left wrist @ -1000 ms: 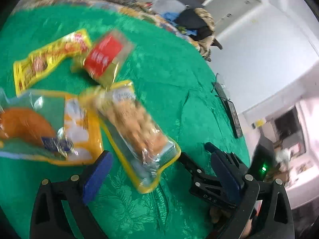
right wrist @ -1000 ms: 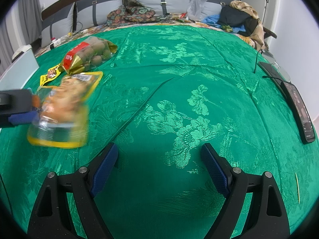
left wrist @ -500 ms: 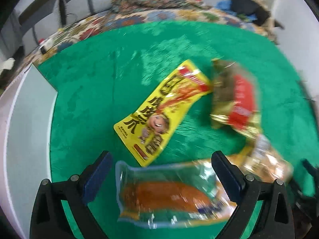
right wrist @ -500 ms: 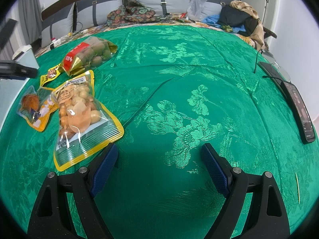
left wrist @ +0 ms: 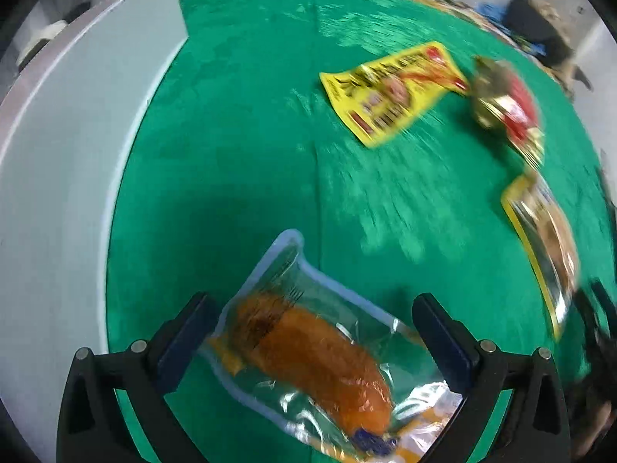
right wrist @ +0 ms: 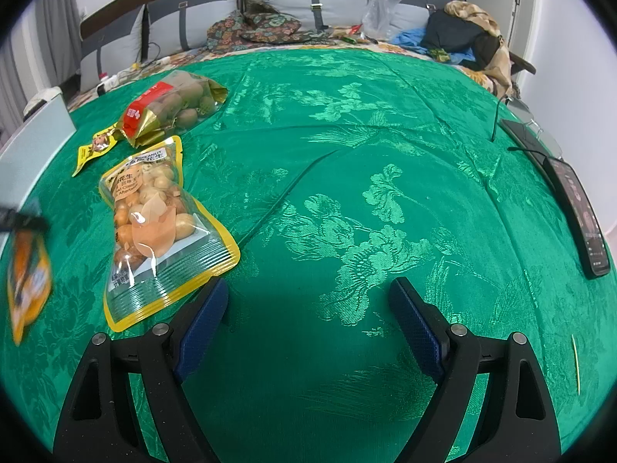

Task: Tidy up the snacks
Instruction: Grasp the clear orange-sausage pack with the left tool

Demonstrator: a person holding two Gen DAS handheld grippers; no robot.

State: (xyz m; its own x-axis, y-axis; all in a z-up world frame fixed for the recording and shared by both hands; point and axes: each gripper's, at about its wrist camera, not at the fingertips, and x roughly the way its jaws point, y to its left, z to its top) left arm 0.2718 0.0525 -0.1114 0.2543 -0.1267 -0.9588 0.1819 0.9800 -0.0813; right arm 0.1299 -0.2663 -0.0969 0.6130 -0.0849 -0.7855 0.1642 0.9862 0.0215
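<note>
Left tool [left wrist: 316,332] angled down over green patterned bedspread [right wrist: 347,193], fingers spread, straddling clear pouch with orange snack [left wrist: 308,359] near bed's left edge. Right tool [right wrist: 308,316] level, released, empty.

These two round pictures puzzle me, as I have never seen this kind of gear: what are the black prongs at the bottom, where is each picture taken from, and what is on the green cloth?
The prongs are the fingers of two hand-held grippers; a person carries one in each hand, each with a wide-angle camera looking forward along its fingers.

The left gripper is open over a clear packet with an orange piece of food that lies between its fingers; whether they touch it is unclear. A pale box stands to the left.

The right gripper is open and empty above the green cloth. In its view lie a peanut bag, a red and gold bag and a flat yellow packet.
</note>
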